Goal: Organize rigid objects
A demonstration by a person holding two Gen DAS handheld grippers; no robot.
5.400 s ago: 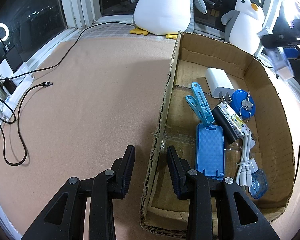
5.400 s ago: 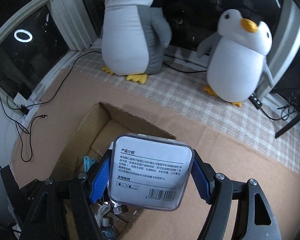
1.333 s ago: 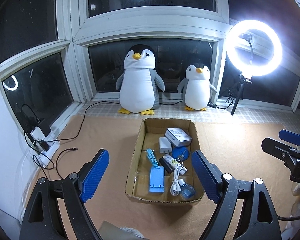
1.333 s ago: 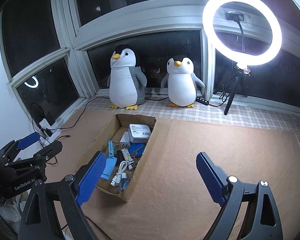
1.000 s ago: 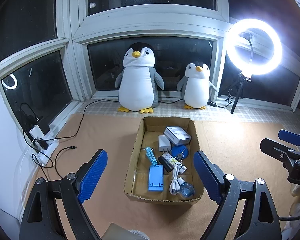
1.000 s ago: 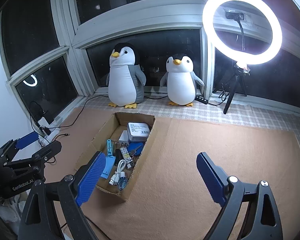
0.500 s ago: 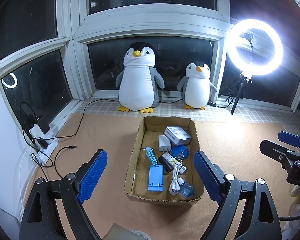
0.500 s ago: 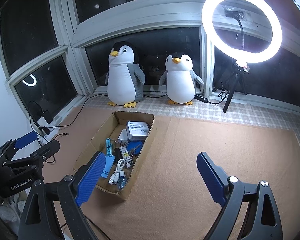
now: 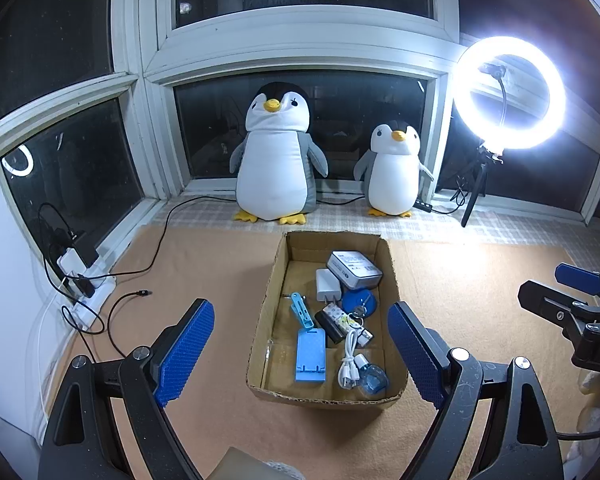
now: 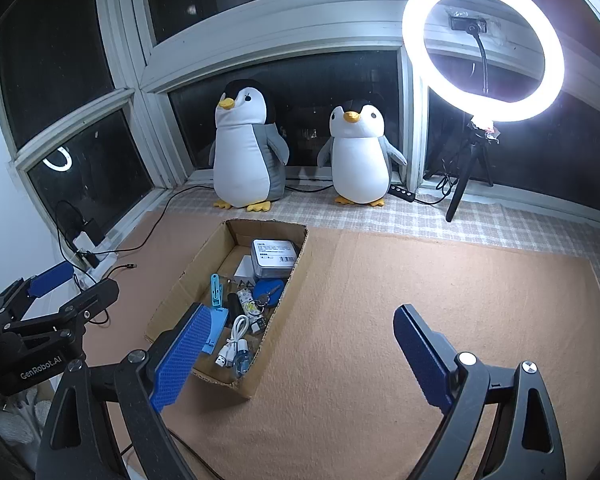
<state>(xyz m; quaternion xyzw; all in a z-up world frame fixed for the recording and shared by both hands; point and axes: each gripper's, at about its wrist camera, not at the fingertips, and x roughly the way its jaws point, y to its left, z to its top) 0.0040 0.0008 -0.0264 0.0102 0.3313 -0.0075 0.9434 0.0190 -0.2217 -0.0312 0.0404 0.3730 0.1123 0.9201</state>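
A cardboard box (image 9: pixel 267 300) (image 10: pixel 300 258) lies on the tan mat, holding a white labelled box (image 9: pixel 353 269) (image 10: pixel 273 258), a white charger (image 9: pixel 326 284), a blue clothespin (image 9: pixel 302 310), a blue phone stand (image 9: pixel 311 354), a black cylinder, keys on a blue disc (image 9: pixel 359 302) and a white cable (image 9: pixel 348 360). My left gripper (image 9: pixel 300 350) hangs open high above and in front of the box, holding nothing. My right gripper (image 10: pixel 300 354) is open and empty too, raised to the right of the box. Each gripper shows at the edge of the other's view.
Two plush penguins (image 9: pixel 276 160) (image 9: pixel 394 172) stand on the checked sill cloth behind the box. A lit ring light (image 9: pixel 508 92) on a tripod stands at the back right. A power strip (image 9: pixel 84 288) and black cables lie at the left edge of the mat.
Five seconds ago the right gripper held the white labelled box over the cardboard box; that box now lies inside. Both grippers have opened and pulled back high. Over the last second almost nothing moved.
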